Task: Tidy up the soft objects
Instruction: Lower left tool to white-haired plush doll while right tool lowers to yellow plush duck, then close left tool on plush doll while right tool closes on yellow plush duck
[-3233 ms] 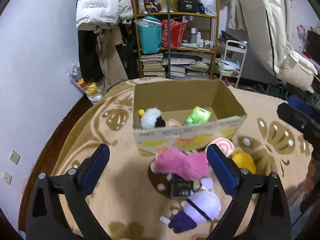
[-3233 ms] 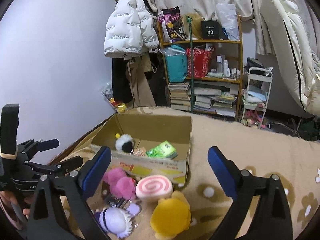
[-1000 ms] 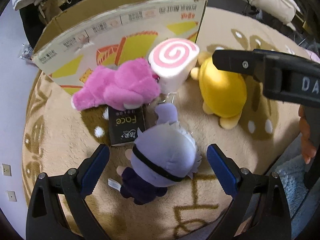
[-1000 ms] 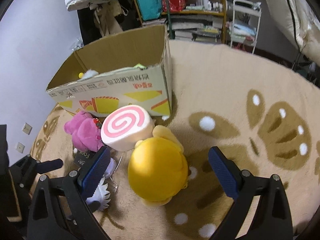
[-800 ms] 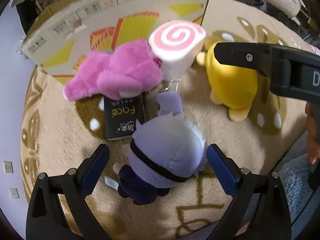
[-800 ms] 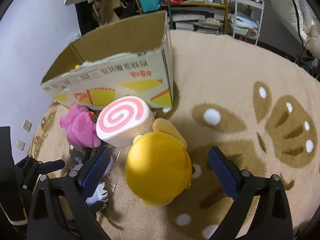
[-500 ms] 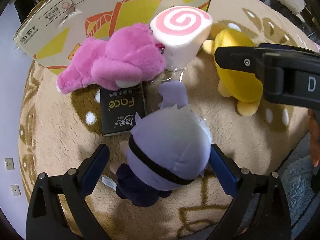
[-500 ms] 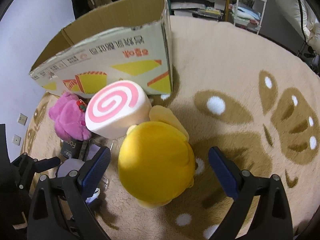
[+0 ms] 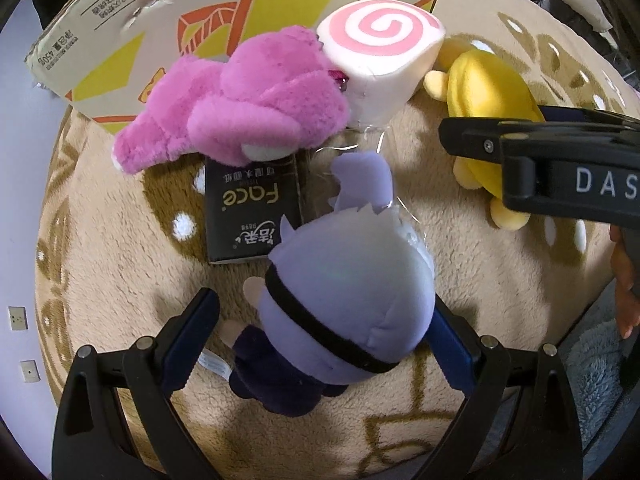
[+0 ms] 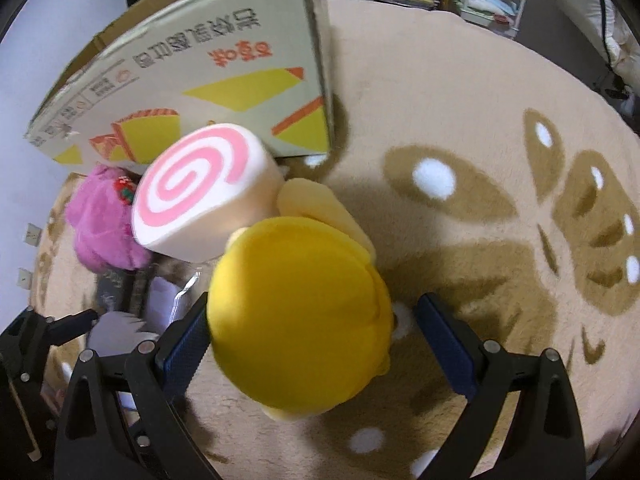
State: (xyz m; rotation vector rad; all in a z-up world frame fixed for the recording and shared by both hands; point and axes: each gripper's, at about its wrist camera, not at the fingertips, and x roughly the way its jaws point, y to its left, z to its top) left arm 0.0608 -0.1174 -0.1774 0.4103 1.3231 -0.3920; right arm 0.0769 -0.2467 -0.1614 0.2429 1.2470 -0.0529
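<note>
While both tongs gape, left (image 9: 320, 336) astride purple doll (image 9: 352, 300), black "Face" pack (image 9: 250, 210), "DAS" lettering.

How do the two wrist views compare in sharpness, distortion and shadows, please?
Left wrist view: sharp, the black tissue pack lettering readable; fisheye bends the cardboard box. Right wrist view: softer, the yellow plush slightly blurred, its dark shadow falling right across the rug.

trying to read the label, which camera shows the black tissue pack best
The left wrist view: the black tissue pack lies flat on the rug with its printed face clear, one end tucked under the pink plush. In the right wrist view it is only a dark blurred patch beside the yellow plush.
</note>
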